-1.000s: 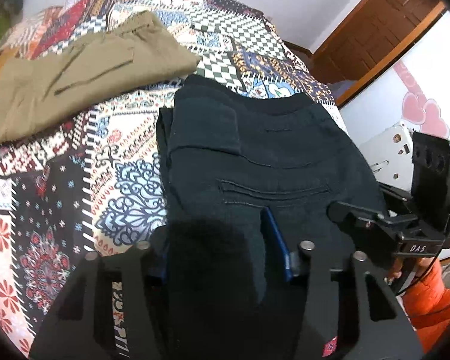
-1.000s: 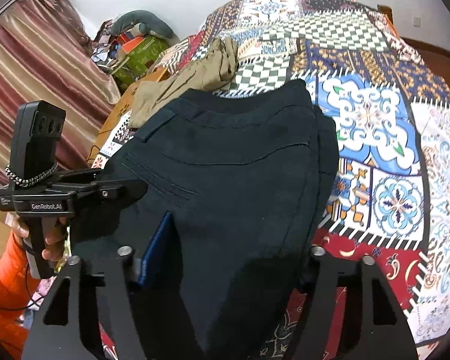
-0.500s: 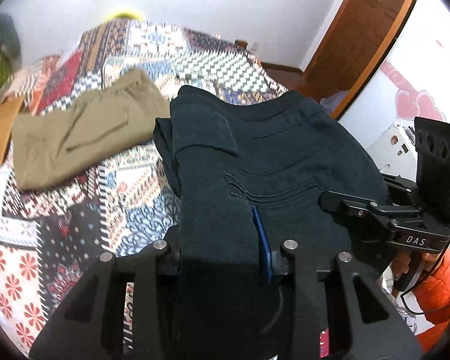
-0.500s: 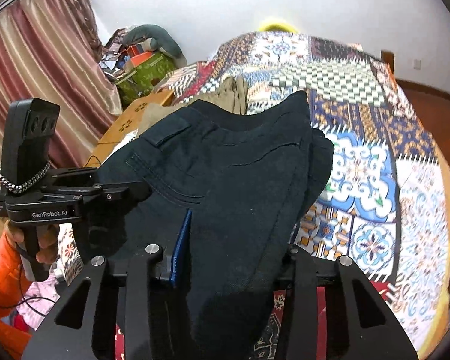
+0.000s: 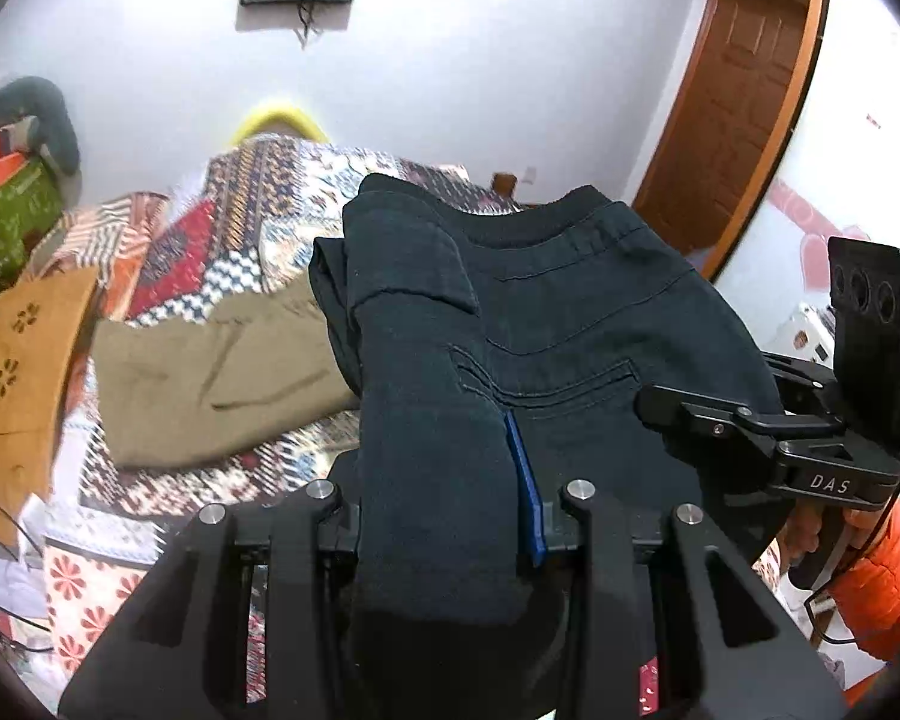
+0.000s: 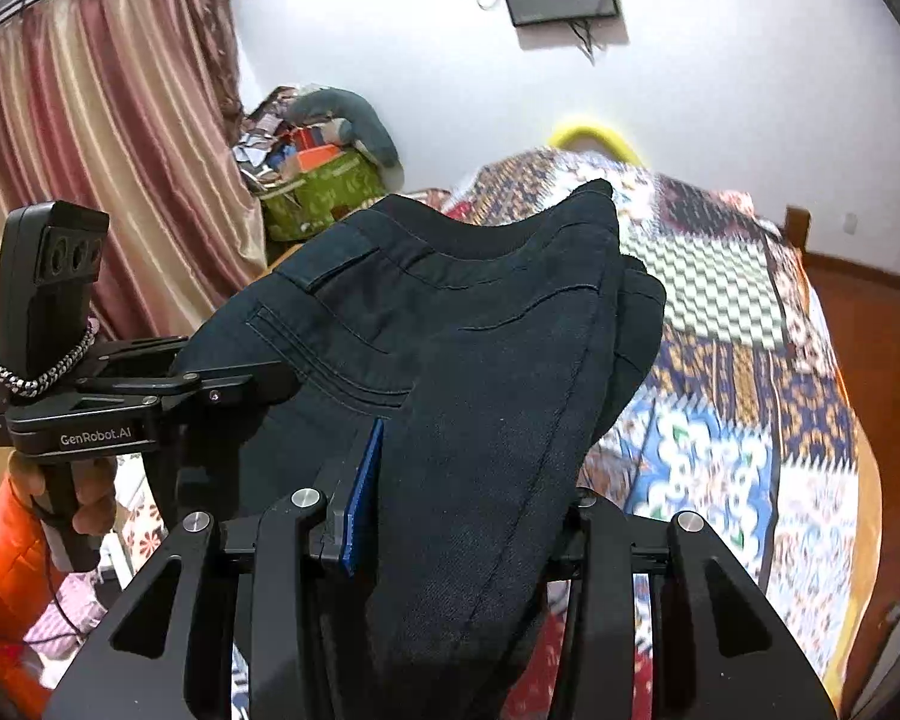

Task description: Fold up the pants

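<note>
A bed (image 5: 258,228) carries everything, covered by a patchwork quilt (image 6: 744,456) of red, blue and white panels with a checkered panel toward its far end. Folded olive-khaki trousers (image 5: 210,384) lie flat on the quilt near the bed's left edge. At that edge a tan cardboard sheet (image 5: 18,372) with cut-out marks overlaps the quilt.

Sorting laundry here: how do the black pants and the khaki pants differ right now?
The black pants are dark and held up off the bed, clamped by both the left gripper and the right gripper; the khaki pants are tan and lie flat on the bed, untouched. The black pair drapes in bulky layers; the khaki pair looks neatly folded. Both show a back pocket seam.
</note>
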Tool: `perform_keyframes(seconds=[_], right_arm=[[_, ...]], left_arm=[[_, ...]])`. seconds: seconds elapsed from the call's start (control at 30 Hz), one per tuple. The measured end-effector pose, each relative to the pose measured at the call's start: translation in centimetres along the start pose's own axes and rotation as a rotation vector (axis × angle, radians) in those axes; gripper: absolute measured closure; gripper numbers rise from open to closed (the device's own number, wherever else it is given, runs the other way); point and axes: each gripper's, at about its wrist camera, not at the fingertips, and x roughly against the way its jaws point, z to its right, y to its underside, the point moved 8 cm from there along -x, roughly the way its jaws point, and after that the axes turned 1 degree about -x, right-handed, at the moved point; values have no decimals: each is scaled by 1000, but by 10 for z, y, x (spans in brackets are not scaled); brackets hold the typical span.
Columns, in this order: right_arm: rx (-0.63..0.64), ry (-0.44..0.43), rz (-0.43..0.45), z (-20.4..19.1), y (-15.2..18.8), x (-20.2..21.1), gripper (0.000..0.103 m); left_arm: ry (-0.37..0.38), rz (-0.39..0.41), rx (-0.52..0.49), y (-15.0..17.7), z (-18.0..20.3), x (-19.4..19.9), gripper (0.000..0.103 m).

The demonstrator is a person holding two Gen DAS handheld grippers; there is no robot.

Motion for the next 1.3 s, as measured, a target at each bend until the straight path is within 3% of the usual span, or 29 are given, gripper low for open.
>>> perform_keyframes(seconds=[0.4,0.67,1.0,1.3], right_arm=[[101,-46,42,-26,-57,-48,67],[159,-72,48,-37,-89,-94,67],[158,-90,19,-37,-110,-161,67],[108,-109,-73,-19,-94,-224,66]], left_arm=[[-84,88,38,-40,-69,14,67],[-145,104,43,-62,-119,6,67],[-150,71,97,-76,-183,-45,67],[-157,-24,169,-54,-228,-113,67]])
